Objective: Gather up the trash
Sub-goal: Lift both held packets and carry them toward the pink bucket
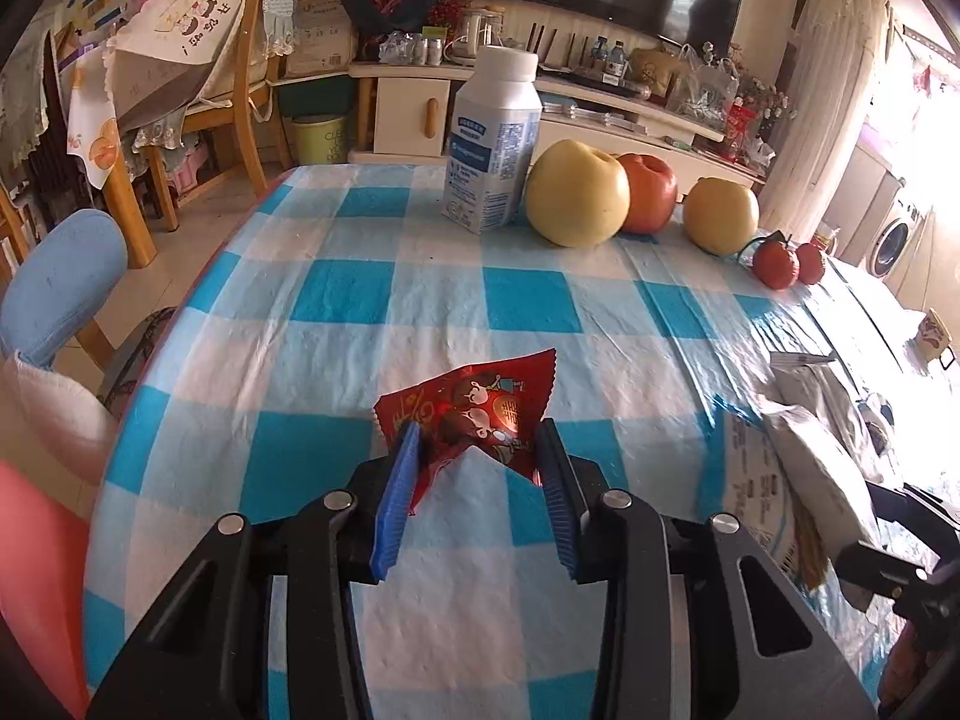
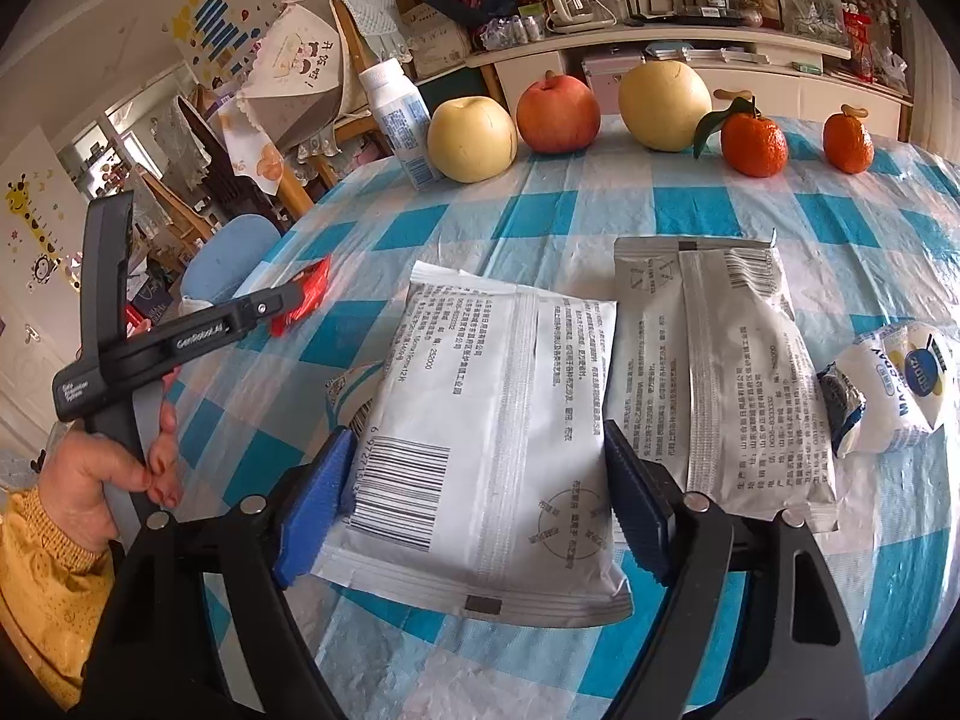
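Note:
A red candy wrapper (image 1: 480, 408) lies on the blue-checked tablecloth (image 1: 336, 300). My left gripper (image 1: 477, 438) is open with its blue pads on either side of the wrapper's near end. In the right wrist view, a white foil packet (image 2: 498, 420) lies between the open pads of my right gripper (image 2: 480, 468); the pads stand at its edges. A second silver packet (image 2: 720, 360) lies to its right, and a crumpled white wrapper (image 2: 894, 396) farther right. The red wrapper (image 2: 303, 294) and left gripper show at left.
A white bottle (image 1: 495, 144), two yellow pears (image 1: 576, 192), a red apple (image 1: 651, 192) and two tangerines (image 2: 753, 144) stand along the table's far edge. Chairs and a blue stool (image 1: 60, 282) stand left of the table. A TV cabinet (image 1: 420, 108) is behind.

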`<state>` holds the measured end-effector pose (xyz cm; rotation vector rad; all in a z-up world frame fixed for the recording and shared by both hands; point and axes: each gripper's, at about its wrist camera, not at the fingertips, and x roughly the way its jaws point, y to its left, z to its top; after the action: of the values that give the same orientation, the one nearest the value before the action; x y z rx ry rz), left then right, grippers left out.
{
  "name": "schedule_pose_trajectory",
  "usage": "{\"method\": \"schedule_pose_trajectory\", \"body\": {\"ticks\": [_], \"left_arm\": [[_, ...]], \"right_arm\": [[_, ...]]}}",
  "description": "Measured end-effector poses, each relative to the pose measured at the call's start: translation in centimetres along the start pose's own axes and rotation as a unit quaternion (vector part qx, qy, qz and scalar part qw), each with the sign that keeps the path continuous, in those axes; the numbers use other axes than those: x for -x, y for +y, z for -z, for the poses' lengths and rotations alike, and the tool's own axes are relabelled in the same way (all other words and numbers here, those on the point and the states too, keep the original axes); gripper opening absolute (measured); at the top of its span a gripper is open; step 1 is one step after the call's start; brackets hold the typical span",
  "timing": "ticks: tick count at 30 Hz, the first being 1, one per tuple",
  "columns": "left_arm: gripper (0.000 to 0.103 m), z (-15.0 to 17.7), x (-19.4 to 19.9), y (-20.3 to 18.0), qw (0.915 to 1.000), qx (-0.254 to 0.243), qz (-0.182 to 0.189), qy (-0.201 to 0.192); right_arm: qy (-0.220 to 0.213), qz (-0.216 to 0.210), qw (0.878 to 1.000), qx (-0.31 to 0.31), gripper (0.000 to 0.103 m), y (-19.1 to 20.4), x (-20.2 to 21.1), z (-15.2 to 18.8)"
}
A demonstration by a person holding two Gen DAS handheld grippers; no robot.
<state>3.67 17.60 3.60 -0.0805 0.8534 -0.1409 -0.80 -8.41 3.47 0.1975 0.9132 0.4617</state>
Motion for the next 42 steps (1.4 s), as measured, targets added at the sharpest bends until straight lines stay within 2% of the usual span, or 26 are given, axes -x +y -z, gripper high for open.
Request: {"method": "schedule_pose_trajectory", "body": {"ticks": [8,11,15,19,22,28,29,30,32,33,35,42], "left_arm": [[0.038,2.5,2.7,-1.2,0.9995,0.008,0.030,0.001],[0.042,3.6,3.5,-1.7,0.9995,0.008,0.030,0.002],[0.075,4.0,3.5,-2.1,0.9998,0.008,0.019,0.007],[0.083,3.9,2.8,-2.9,0.9998,-0.019,0.001,0.007],[0.083,3.7,1.9,-3.0,0.9997,-0.020,0.008,0.014],[0.083,3.8,0.2,-3.2,0.9992,-0.026,0.009,0.029],[0.081,3.8,0.1,-3.2,0.9992,-0.025,0.010,0.029],[0.075,3.7,0.0,-3.1,0.9992,-0.022,0.012,0.032],[0.072,3.7,-0.1,-2.9,0.9992,-0.020,0.016,0.032],[0.072,3.7,-0.1,-2.8,0.9991,-0.018,0.020,0.033],[0.072,3.6,-0.2,-2.7,0.9990,-0.017,0.025,0.033],[0.069,3.7,-0.1,-2.1,0.9981,-0.004,0.053,0.031]], "right_arm": [[-0.013,-0.003,1.000,0.001,0.078,0.1,1.4,0.1],[-0.012,0.000,1.000,0.005,0.078,0.2,1.9,0.5],[-0.002,0.009,1.000,0.016,0.079,0.4,1.9,0.9],[-0.003,0.015,1.000,0.021,0.086,0.5,1.8,0.8],[-0.003,0.009,1.000,0.017,0.093,0.5,1.6,0.6],[0.018,0.040,0.999,0.027,0.094,0.8,0.0,0.7],[0.015,0.042,0.999,0.025,0.094,0.8,-0.1,0.6],[0.011,0.043,0.999,0.023,0.094,0.8,-0.1,0.6],[0.000,0.042,0.999,0.017,0.094,0.7,0.1,0.5],[0.002,0.042,0.999,0.014,0.093,0.6,0.0,0.4],[0.006,0.043,0.999,0.008,0.082,0.5,-0.2,0.3],[-0.002,0.052,0.999,0.007,0.077,0.7,-0.3,0.2]]}}
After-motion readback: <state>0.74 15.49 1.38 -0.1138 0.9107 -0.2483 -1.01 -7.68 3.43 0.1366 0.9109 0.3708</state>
